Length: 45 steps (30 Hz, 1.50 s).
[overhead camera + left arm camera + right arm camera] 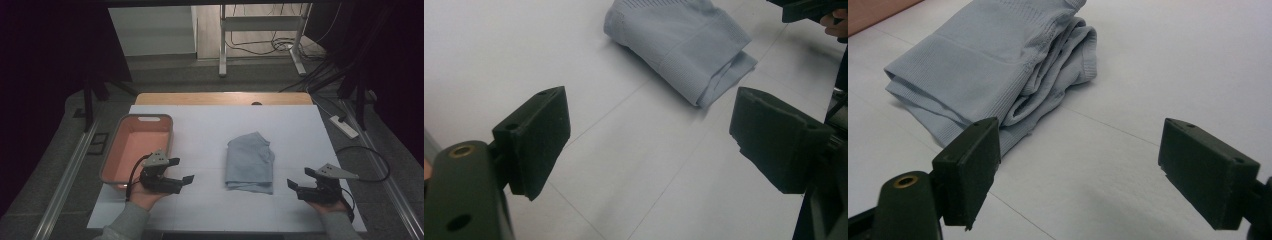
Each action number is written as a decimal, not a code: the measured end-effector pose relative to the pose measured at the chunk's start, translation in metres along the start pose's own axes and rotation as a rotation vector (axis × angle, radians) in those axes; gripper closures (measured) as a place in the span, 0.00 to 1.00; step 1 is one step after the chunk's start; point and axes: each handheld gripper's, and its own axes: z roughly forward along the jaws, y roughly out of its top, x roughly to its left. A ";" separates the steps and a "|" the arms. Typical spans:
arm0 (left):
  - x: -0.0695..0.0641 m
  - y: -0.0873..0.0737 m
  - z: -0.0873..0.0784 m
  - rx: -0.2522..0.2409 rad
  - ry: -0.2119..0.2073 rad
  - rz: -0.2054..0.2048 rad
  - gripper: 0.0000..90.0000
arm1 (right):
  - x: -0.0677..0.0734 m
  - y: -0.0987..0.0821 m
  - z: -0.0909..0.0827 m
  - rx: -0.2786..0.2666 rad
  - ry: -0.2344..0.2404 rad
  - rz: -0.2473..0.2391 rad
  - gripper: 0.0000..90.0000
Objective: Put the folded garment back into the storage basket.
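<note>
High view: a white sheet covers the table, and a folded pale blue garment lies on it a little right of the middle. At the left edge of the sheet stands a pink rectangular bin. The left gripper is held in the person's left hand just beside the bin's near right corner, jaws spread and pointing right toward the garment. The right gripper is held near the right edge of the sheet, jaws spread and pointing left, apart from the garment.

Left gripper view: both black jaws stand wide apart over bare sheet, gripping nothing; the garment lies farther off, and the other gripper shows at the top right corner.

Right gripper view: the jaws are spread with nothing between them; the garment lies just beyond the left jaw, its stacked folded edges facing the camera.
</note>
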 end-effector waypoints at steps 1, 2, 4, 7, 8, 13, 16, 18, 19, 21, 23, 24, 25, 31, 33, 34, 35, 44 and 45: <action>0.000 0.000 0.001 0.003 -0.002 0.000 0.18 | 0.000 0.000 0.000 0.000 0.000 0.000 0.20; -0.001 0.001 0.003 0.005 -0.007 0.000 0.18 | 0.000 0.000 0.000 0.001 0.001 -0.001 0.20; -0.002 0.001 0.004 0.006 -0.009 0.001 0.18 | 0.000 0.000 0.000 0.001 0.001 -0.001 0.20; -0.003 0.002 0.007 0.015 -0.014 0.007 0.18 | 0.000 0.000 0.000 0.001 0.002 -0.002 0.20; -0.004 0.003 0.008 0.018 -0.016 0.008 0.18 | 0.000 0.000 0.001 0.002 0.002 -0.002 0.20; -0.006 0.004 0.013 0.026 -0.023 0.010 0.18 | 0.001 0.000 0.001 0.003 0.001 -0.003 0.20; -0.007 0.005 0.016 0.033 -0.026 0.014 0.18 | 0.001 0.000 0.001 0.003 0.002 -0.002 0.20; -0.007 0.006 0.018 0.037 -0.028 0.016 0.18 | 0.001 0.000 0.001 0.003 0.002 -0.002 0.20; -0.008 0.006 0.019 0.038 -0.029 0.016 0.17 | 0.001 0.000 0.001 0.003 0.002 -0.003 0.20; -0.008 0.007 0.021 0.042 -0.031 0.016 0.17 | 0.001 0.000 0.001 0.003 0.002 -0.003 0.20; -0.009 0.008 0.024 0.045 -0.032 0.016 0.17 | 0.001 0.000 0.001 0.004 0.003 -0.004 0.20; -0.009 0.008 0.024 0.048 -0.034 0.017 0.17 | 0.001 0.000 0.001 0.003 0.003 -0.004 0.20; -0.009 0.009 0.025 0.051 -0.034 0.019 0.17 | 0.001 0.000 0.001 0.003 0.003 -0.004 0.20; -0.012 0.012 0.032 0.051 -0.046 0.015 0.18 | 0.001 0.000 0.002 0.004 0.004 -0.005 0.20; -0.013 0.014 0.034 0.053 -0.050 0.017 0.18 | 0.001 0.000 0.002 0.004 0.005 -0.005 0.20; -0.014 0.015 0.036 0.053 -0.052 0.018 0.18 | 0.001 0.000 0.002 0.004 0.005 -0.005 0.20; -0.014 0.015 0.036 0.053 -0.052 0.018 0.18 | 0.001 0.000 0.002 0.004 0.005 -0.005 0.20; -0.015 0.019 0.044 0.055 -0.063 0.013 0.18 | 0.001 0.000 0.003 0.008 0.004 -0.005 0.20; -0.015 0.019 0.045 0.054 -0.063 0.014 0.18 | 0.001 0.000 0.003 0.009 0.005 -0.005 0.20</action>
